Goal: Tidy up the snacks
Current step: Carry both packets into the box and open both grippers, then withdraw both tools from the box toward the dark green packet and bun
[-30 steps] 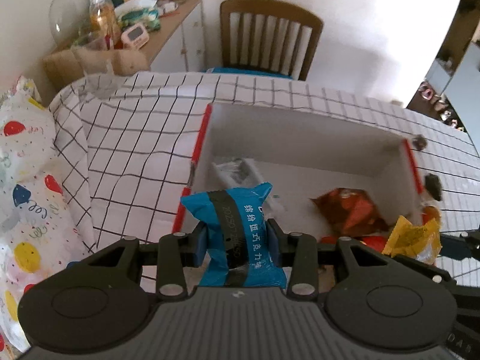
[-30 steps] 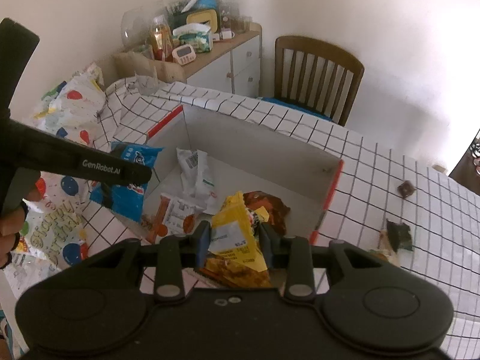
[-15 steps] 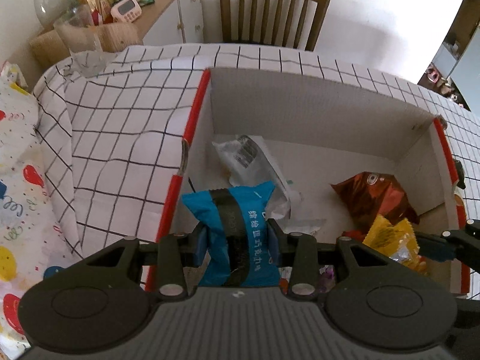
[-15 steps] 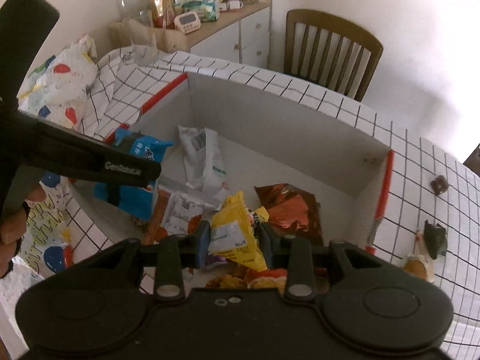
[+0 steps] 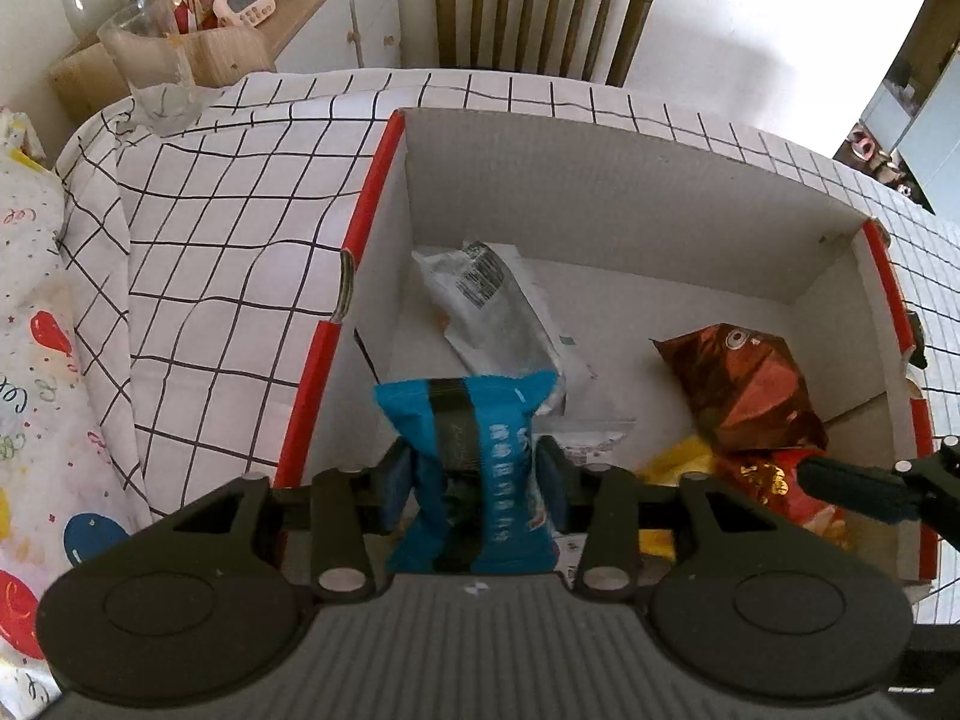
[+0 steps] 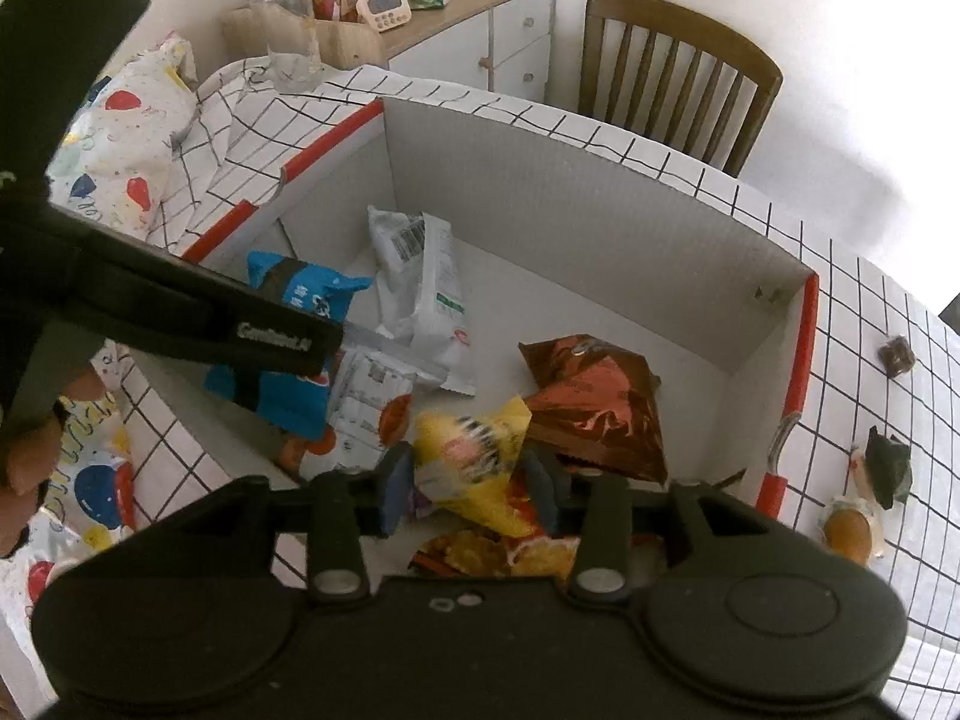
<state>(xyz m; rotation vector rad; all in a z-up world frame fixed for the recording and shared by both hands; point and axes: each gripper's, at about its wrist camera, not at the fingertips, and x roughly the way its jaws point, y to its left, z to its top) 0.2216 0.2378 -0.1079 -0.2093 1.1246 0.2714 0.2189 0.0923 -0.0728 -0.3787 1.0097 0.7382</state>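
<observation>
White cardboard forms the box (image 5: 600,192), with red edges, and it stands on a table (image 5: 228,252) covered with a checked cloth. Several snack packs lie inside the box: a white pack (image 5: 498,324) near the far left corner, a brown pack (image 5: 750,384) on the right side, and a white-orange pack (image 6: 366,408) close to the near wall.

The left gripper (image 5: 474,480) is over the near left part of the box. Its fingers have just been opening, and the blue pack (image 5: 474,450) stands upright between them; the pads are just beside it with small gaps, so they do not press it. The right gripper (image 6: 468,486) is over the near middle of the box. Its fingers have also just been opening, with the yellow pack (image 6: 474,462) between them, blurred and no longer squeezed. Under it lies an orange pack (image 6: 498,552).

Beyond the table stand a chair (image 6: 678,72) and a cabinet (image 6: 480,36).
</observation>
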